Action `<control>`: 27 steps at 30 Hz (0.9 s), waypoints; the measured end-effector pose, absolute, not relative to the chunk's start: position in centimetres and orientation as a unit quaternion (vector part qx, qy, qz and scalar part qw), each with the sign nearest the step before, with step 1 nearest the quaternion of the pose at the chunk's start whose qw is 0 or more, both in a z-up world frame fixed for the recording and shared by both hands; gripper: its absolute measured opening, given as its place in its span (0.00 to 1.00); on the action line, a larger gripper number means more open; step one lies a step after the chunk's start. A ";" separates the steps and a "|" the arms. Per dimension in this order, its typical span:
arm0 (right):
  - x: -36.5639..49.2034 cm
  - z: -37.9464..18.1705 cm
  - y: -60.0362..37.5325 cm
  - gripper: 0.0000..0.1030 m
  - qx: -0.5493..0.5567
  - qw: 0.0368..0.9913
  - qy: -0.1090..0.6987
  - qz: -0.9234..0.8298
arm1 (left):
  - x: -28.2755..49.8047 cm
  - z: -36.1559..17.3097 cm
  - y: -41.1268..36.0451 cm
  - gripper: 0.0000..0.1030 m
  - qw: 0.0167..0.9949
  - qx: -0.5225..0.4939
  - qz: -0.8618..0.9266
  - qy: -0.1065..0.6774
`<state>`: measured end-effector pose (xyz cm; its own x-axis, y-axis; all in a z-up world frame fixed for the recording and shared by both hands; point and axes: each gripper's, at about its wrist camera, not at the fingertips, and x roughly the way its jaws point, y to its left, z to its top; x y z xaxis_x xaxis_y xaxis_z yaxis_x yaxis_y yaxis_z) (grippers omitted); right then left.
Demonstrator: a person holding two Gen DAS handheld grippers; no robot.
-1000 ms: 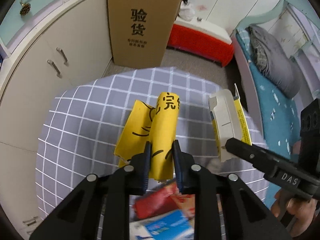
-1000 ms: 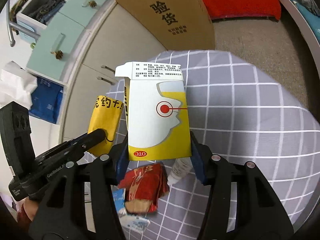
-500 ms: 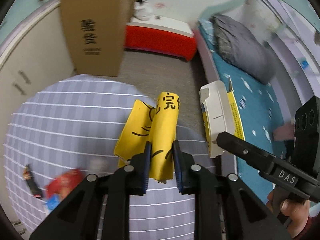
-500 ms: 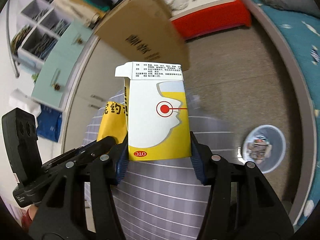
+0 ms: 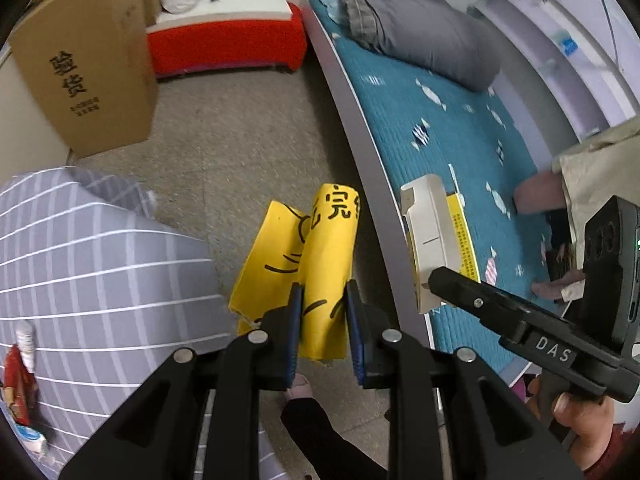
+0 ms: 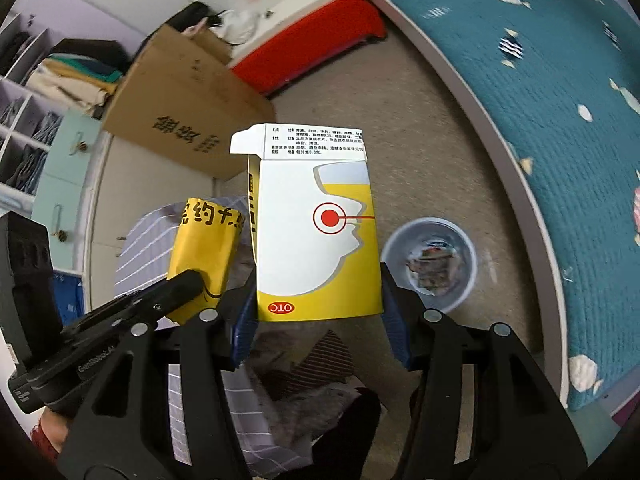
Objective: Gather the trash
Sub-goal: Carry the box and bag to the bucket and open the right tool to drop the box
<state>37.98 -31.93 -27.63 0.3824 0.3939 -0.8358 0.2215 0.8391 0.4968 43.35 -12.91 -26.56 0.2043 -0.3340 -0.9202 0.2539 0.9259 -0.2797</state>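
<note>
Both grippers have swung away from the grey checked tablecloth and out over the floor, each carrying its piece of trash along.

In the left wrist view, the tablecloth [image 5: 92, 264], which filled the middle of the picture a second ago, has slid off to the left edge, with the leftover red wrapper [image 5: 18, 380] and a small white bottle [image 5: 25, 336] still lying on it. The left gripper [image 5: 322, 328] stays clenched on the rolled yellow paper wrapper with black lettering [image 5: 320, 264], now hanging over bare beige carpet beside the teal bedspread [image 5: 460, 128]. The right gripper's arm crosses the right side, the white-and-yellow carton [image 5: 434, 240] at its tip.

In the right wrist view, the right gripper [image 6: 318, 336] keeps its pads clamped on both lower edges of the white and yellow cardboard medicine carton [image 6: 316, 236]. A round pale blue waste bin [image 6: 430, 260] with scraps already inside has drifted closer, sitting on the floor just right of the carton. The brown cardboard box [image 6: 180, 108] has slipped back to the upper left.

Judging by this, the carry is nearly done: both pieces are close to the bin but not yet over its mouth, and neither has been released.
</note>
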 end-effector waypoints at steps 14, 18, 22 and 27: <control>39.1 -30.8 -34.9 0.61 0.282 0.762 0.582 0.048 | 44.8 -29.7 -16.2 0.20 0.755 -0.022 -0.181 0.630; 39.4 -32.1 -35.2 0.66 0.288 0.747 0.597 0.044 | 45.1 -29.9 -16.2 0.20 0.753 -0.019 -0.178 0.633; 39.2 -32.4 -35.5 0.66 0.293 0.744 0.600 0.041 | 45.2 -30.3 -16.6 0.20 0.748 -0.013 -0.180 0.638; 38.8 -32.2 -35.8 0.66 0.300 0.744 0.596 0.036 | 45.2 -30.5 -17.4 0.20 0.744 -0.008 -0.184 0.642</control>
